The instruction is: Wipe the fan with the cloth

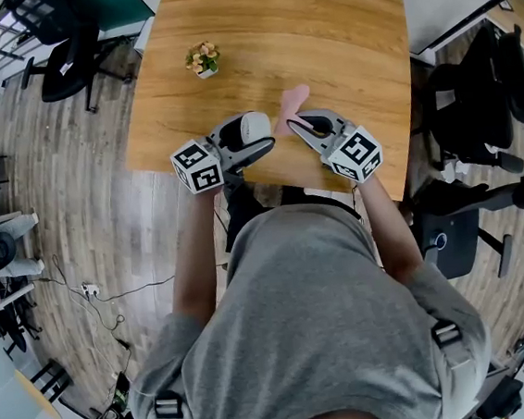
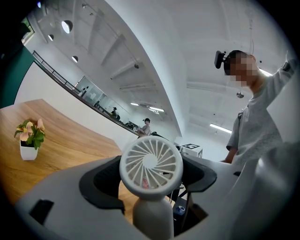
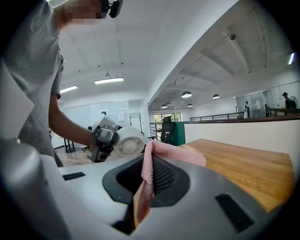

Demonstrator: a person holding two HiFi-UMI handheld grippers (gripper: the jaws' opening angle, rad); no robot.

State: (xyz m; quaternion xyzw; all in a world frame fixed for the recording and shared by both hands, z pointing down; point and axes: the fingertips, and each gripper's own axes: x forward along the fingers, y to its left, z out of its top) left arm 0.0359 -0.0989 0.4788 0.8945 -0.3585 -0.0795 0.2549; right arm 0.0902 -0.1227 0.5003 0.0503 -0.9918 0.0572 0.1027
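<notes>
A small white hand-held fan [image 1: 251,127] is held over the near edge of the wooden table [image 1: 347,46], my left gripper [image 1: 242,148] shut on its handle. In the left gripper view the round fan grille [image 2: 151,164] faces the camera, its handle running down between the jaws. My right gripper [image 1: 302,127] is shut on a pink cloth [image 1: 292,106], which sticks out toward the fan. In the right gripper view the cloth [image 3: 161,152] folds over the jaws, and the fan [image 3: 130,142] sits a short way beyond its tip, not touching it.
A small potted plant [image 1: 202,59] stands on the table to the far left. Black office chairs [image 1: 475,107] stand to the right of the table, another chair [image 1: 69,52] at the upper left. Cables lie on the wooden floor [image 1: 94,291] at left.
</notes>
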